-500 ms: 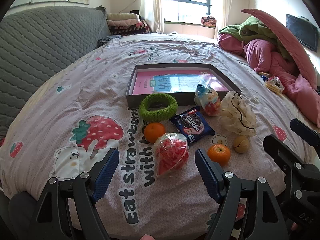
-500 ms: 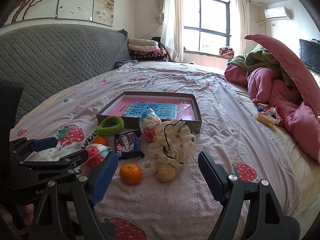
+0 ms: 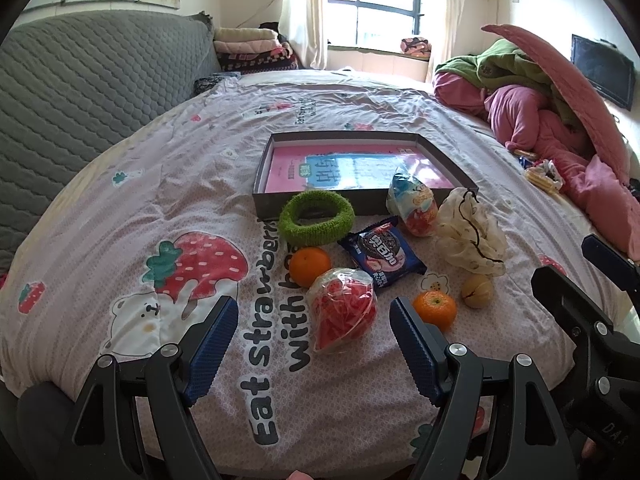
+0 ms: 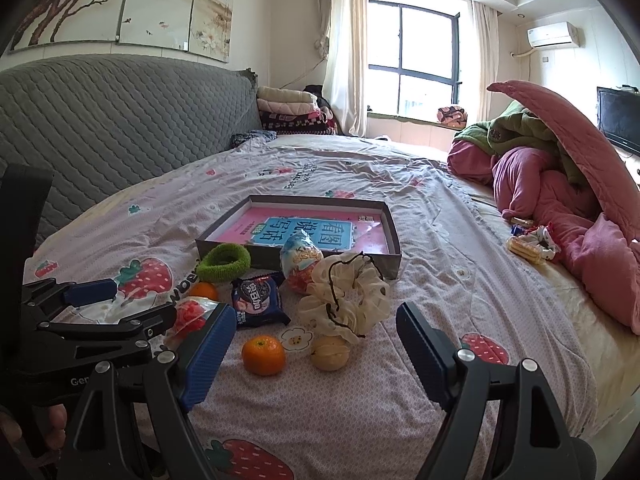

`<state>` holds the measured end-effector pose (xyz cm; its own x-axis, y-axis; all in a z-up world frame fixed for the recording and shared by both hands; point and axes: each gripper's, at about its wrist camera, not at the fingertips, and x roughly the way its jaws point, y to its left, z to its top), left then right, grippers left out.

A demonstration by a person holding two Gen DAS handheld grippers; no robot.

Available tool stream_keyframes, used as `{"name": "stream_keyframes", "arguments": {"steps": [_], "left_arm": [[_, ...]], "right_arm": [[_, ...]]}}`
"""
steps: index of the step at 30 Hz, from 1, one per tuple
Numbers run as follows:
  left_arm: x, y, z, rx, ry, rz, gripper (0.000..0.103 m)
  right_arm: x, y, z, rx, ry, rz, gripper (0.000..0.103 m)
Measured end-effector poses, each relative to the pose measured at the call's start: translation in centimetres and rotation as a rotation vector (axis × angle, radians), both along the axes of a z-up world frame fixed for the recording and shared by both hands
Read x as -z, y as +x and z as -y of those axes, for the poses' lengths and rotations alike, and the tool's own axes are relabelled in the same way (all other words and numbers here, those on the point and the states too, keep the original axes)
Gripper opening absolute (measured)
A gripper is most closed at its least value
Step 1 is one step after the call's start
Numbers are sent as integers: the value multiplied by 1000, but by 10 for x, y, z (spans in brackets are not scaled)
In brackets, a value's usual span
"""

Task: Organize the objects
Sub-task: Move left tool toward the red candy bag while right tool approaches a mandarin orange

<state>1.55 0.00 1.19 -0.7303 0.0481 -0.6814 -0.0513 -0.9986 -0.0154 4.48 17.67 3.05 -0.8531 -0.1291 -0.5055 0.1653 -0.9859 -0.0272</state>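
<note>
A shallow grey box (image 3: 260, 184) with a pink book inside lies on the bed; it also shows in the right wrist view (image 4: 394, 236). In front of it lie a green scrunchie (image 3: 316, 218), a dark cookie packet (image 3: 382, 252), an egg-shaped snack (image 3: 416, 206), a cream scrunchie (image 3: 472, 236), two oranges (image 3: 310, 266) (image 3: 435, 309), a walnut (image 3: 477, 291) and a bag of red candy (image 3: 343, 308). My left gripper (image 3: 314, 346) is open, just short of the candy bag. My right gripper (image 4: 316, 350) is open, just short of an orange (image 4: 263, 354) and the walnut (image 4: 330, 353).
A grey quilted headboard (image 3: 80, 80) runs along the left. A heap of pink and green bedding (image 3: 552, 120) lies at the right, with a small snack pack (image 3: 542, 174) beside it. Folded blankets (image 3: 252, 50) are stacked by the window.
Both grippers have tilted up a little, so the objects sit slightly lower in each view. Nothing on the bed has moved.
</note>
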Motion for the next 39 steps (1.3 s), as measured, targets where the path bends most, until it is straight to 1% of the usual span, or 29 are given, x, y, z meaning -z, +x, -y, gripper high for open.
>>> {"name": "stream_keyframes", "arguments": {"steps": [6, 11, 15, 24, 27, 33, 37, 39], "left_arm": [[2, 3, 0, 19, -2, 6, 79], [7, 6, 1, 43, 11, 28, 79], [11, 10, 3, 57, 7, 42, 79], [20, 12, 12, 58, 34, 86, 79], [22, 13, 14, 57, 30, 92, 79], [23, 16, 16, 66, 40, 101, 79], [27, 19, 13, 79, 18, 110, 79], [28, 20, 12, 87, 19, 118, 79]], "right_arm": [[3, 2, 3, -12, 14, 4, 82], [6, 3, 6, -29, 24, 13, 82], [10, 3, 7, -48, 22, 28, 82], [17, 7, 9, -75, 19, 62, 82], [20, 8, 10, -83, 20, 71, 82], [25, 11, 9, -104, 3, 99, 82], [29, 13, 5, -108, -17, 114, 82], [31, 14, 3, -110, -31, 125, 82]]}}
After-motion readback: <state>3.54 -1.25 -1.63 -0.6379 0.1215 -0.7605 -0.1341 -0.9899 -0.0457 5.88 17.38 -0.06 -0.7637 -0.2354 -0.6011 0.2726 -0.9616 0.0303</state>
